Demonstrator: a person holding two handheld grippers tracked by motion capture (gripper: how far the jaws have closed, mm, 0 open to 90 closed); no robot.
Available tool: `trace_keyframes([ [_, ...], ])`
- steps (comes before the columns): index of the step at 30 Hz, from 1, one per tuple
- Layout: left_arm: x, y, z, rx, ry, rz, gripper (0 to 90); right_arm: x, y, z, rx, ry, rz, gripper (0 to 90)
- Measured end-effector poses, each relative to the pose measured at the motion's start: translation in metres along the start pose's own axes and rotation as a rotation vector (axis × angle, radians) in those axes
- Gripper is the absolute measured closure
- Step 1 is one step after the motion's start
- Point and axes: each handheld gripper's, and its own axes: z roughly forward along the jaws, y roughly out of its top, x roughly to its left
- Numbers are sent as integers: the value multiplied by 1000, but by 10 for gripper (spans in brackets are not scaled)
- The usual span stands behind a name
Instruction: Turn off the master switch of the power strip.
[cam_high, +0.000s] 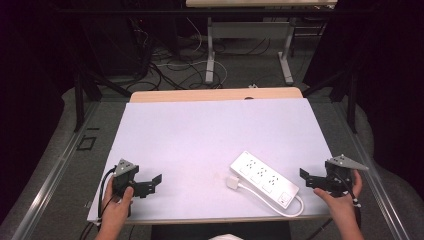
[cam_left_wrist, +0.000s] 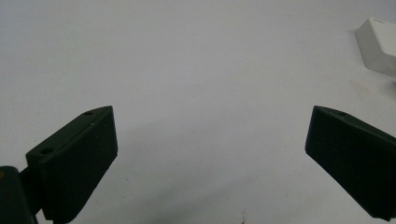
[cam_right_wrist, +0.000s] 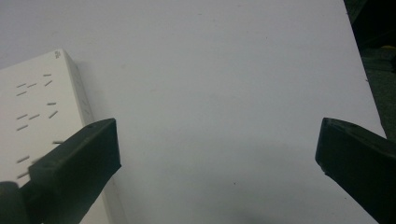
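A white power strip (cam_high: 264, 180) with several sockets lies slantwise on the white table top (cam_high: 210, 135), near the front right. Its white plug (cam_high: 233, 182) rests beside its left end, and its cable (cam_high: 296, 208) loops round the near end. My left gripper (cam_high: 152, 184) is held low at the front left, pointing right, jaws wide apart with nothing between them (cam_left_wrist: 213, 112). My right gripper (cam_high: 305, 179) is at the front right, just beside the strip, open and empty (cam_right_wrist: 218, 122). The strip (cam_right_wrist: 42, 116) lies behind its left jaw.
In the left gripper view a white block's corner (cam_left_wrist: 378, 44) shows at the top right. The table's right edge (cam_right_wrist: 362, 70) runs close to the right gripper. Behind the table, cables (cam_high: 170, 70) litter the floor around a desk's legs (cam_high: 210, 60).
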Motion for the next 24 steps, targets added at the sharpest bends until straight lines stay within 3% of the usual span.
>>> trace_keyframes([
  [9, -3, 1, -2, 23, 15, 6, 60, 7, 6, -7, 19, 24, 8, 0],
  [11, -3, 1, -3, 28, 17, 8, 63, 8, 7, -8, 21, 36, -14, 0],
  [16, -4, 0, -3, 36, 19, 23, 68, 15, 6, -6, -14, 52, -25, 0],
  [18, -4, 0, -2, 37, 19, 22, 72, 18, 6, -6, 10, 72, -23, 0],
  [20, -5, 0, -2, 40, 21, 22, 75, 22, 6, -5, 34, 101, -50, 0],
  [23, -5, 0, -2, 37, 23, 22, 77, 28, 6, -4, 22, 89, -59, 0],
  [24, -5, 0, -2, 39, 22, 22, 78, 28, 7, -6, 42, 93, -79, 0],
])
